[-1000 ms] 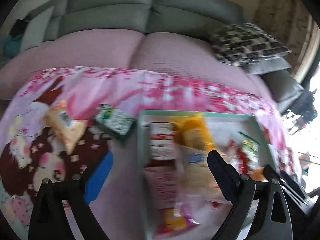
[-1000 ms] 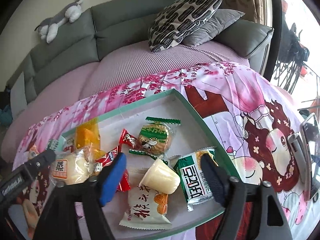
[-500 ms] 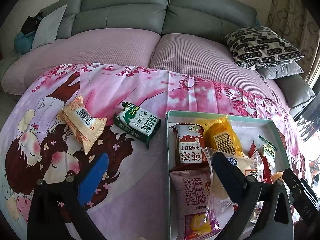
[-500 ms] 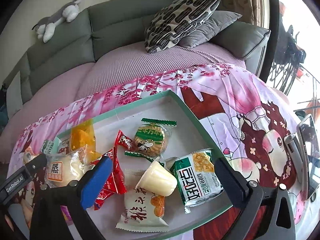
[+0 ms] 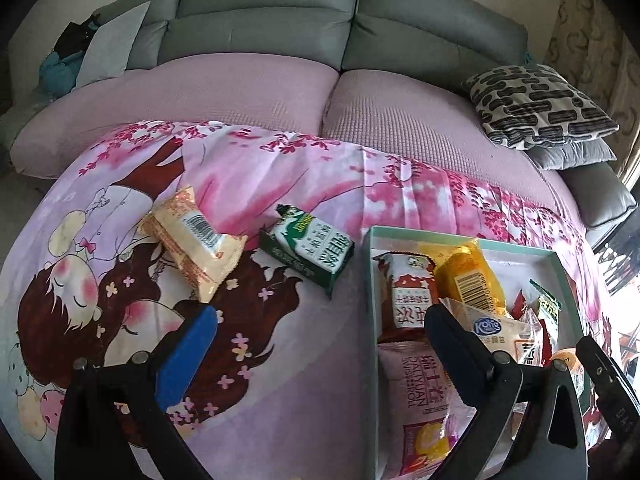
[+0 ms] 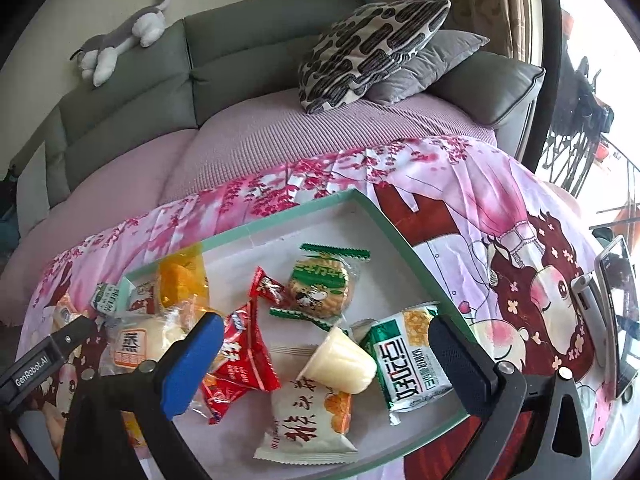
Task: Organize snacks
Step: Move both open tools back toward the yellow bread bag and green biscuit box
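Note:
A green-rimmed tray (image 6: 280, 216) holds several snacks: a jelly cup (image 6: 340, 360), a green packet (image 6: 412, 356), a round biscuit (image 6: 320, 288) and a red packet (image 6: 240, 356). My right gripper (image 6: 324, 324) hovers open above them, touching none. In the left wrist view the tray (image 5: 370, 280) lies at the right. Outside it on the pink cloth lie a beige packet (image 5: 192, 244) and a green-white packet (image 5: 312, 252). My left gripper (image 5: 320, 328) is open and empty over the cloth by the tray's left rim, short of both loose packets.
The cartoon-print cloth (image 5: 280, 360) covers a low surface in front of a grey sofa (image 5: 260, 20) with patterned pillows (image 6: 368, 48) and a plush toy (image 6: 120, 40). A phone on a stand (image 6: 616, 304) sits right of the tray.
Both grippers' jaws have spread wider. The left gripper has swung left off the tray, so the two loose packets now sit nearer its middle. The right gripper has stayed in place.

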A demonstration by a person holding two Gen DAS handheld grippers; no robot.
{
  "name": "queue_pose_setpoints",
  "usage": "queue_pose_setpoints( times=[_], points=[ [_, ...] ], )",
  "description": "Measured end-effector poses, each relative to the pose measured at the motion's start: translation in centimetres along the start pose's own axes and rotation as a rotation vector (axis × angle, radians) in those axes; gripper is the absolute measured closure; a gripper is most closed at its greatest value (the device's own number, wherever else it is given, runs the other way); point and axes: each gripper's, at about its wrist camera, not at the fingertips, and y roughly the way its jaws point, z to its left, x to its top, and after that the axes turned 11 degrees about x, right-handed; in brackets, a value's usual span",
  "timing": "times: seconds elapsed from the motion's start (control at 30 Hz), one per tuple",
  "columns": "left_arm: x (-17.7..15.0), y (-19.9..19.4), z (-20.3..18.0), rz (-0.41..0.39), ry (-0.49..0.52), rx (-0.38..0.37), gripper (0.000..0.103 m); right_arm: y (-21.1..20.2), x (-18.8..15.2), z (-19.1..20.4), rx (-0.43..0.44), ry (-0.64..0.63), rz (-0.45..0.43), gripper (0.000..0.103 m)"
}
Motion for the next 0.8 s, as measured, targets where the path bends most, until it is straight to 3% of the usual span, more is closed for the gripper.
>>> queue_pose_setpoints(
  times=[0.5,0.8],
  points=[
    [0.9,-0.5,7.2,0.001,-0.138,0.063,0.000,-0.7,0.1,3.7,0.044,-0.045,-0.048,0.000],
    [0.8,-0.8,12.4,0.007,-0.232,0.112,0.000,0.0,-0.8,9.1,0.136,-0.127,-0.040,0.000]
  ],
)
